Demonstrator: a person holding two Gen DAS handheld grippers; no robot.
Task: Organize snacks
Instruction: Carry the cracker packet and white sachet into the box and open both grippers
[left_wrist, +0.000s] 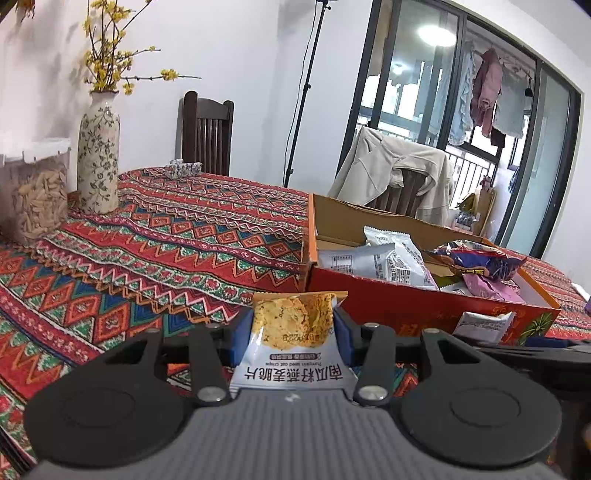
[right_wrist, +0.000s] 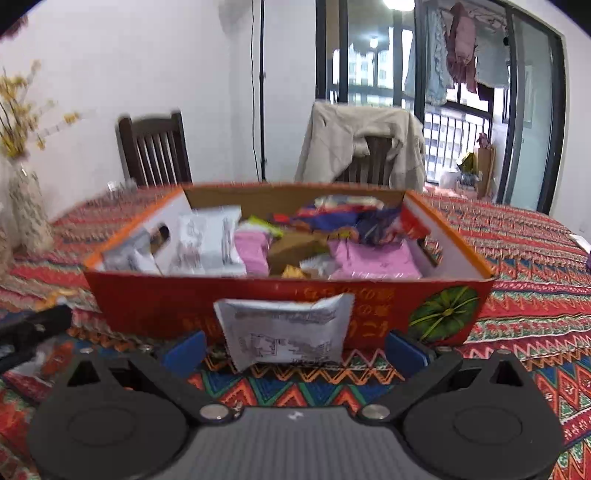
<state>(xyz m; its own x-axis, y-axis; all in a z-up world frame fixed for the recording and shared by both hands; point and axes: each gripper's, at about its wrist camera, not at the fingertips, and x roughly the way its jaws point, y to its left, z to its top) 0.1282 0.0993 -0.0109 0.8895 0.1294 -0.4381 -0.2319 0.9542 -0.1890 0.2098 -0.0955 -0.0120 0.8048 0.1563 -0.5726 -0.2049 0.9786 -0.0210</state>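
Left hand-held gripper (left_wrist: 293, 332), held level just above the counter (left_wrist: 166, 236), is clamped on a white oat-crisp snack packet (left_wrist: 293, 339), left of the red cardboard box of snacks (left_wrist: 406, 306). Right hand-held gripper (right_wrist: 293, 350) faces the box front, fingers spread wide around a loose silver-white snack packet (right_wrist: 284, 332) without touching it.

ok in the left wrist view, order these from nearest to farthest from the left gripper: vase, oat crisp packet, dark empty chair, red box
1. oat crisp packet, clamped in the left gripper
2. red box, just ahead to the right
3. vase, far left on the table
4. dark empty chair, behind the table's far edge
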